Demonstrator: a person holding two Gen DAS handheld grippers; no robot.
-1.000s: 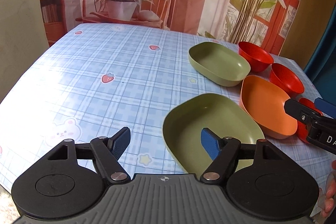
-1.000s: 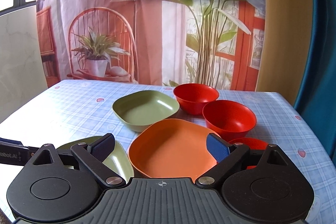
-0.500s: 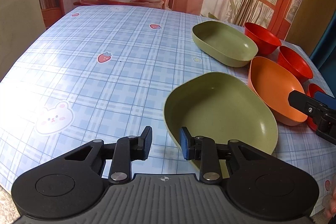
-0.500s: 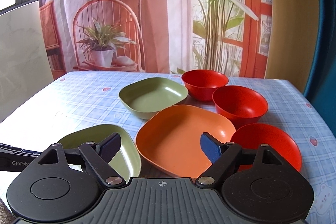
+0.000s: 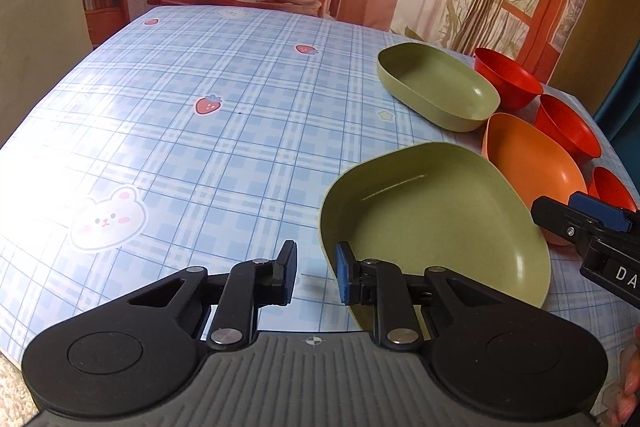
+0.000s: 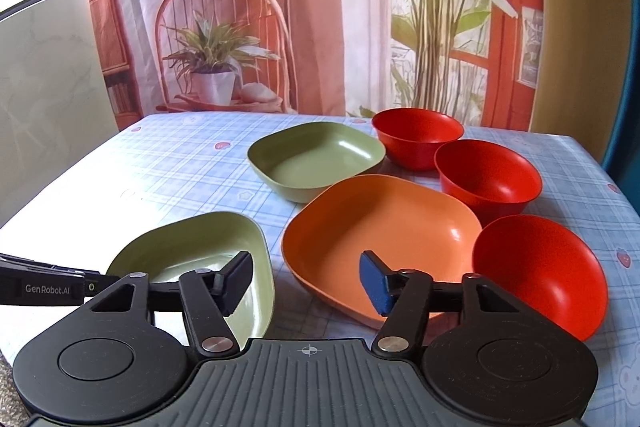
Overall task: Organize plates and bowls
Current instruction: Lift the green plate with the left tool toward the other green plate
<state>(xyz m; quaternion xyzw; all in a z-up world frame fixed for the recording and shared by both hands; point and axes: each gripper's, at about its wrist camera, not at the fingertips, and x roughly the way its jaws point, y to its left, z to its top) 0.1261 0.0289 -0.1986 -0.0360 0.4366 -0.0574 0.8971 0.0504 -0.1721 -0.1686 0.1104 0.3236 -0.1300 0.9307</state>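
A green plate (image 5: 436, 219) lies at the table's near edge; it also shows in the right wrist view (image 6: 192, 247). My left gripper (image 5: 317, 273) is partly closed, its jaws straddling this plate's near-left rim, not clamped. An orange plate (image 6: 384, 223) sits right of it, a second green plate (image 6: 316, 157) behind. Three red bowls (image 6: 416, 137) (image 6: 488, 173) (image 6: 540, 263) line the right side. My right gripper (image 6: 306, 281) is open and empty, with its right finger over the orange plate's near rim.
The table (image 5: 180, 131) has a blue plaid cloth with strawberry and bunny prints. A printed backdrop with a chair and plants hangs behind. The table's near edge is just under both grippers.
My left gripper has narrowed from wide open and shifted left onto the near green plate's rim. My right gripper has risen and pulled back, so the third red bowl now shows.
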